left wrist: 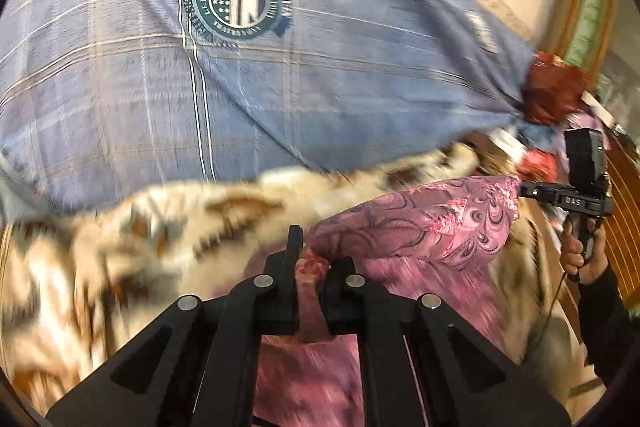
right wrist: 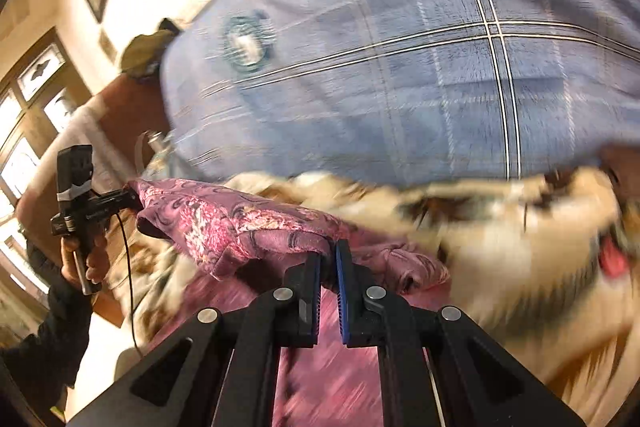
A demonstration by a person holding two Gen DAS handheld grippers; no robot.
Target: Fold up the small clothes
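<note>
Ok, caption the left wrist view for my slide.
Left tool pinches one end of the pink patterned garment, right tool holding the other, above a tiger-print blanket.

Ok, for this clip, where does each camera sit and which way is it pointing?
Left wrist: on the left gripper, looking along its fingers at the pink patterned garment they pinch; the right gripper and hand show.
Right wrist: on the right gripper, fingers closed on the same garment; the left gripper and hand show.
Shared: garment, blue plaid cloth, tan patterned blanket.
</note>
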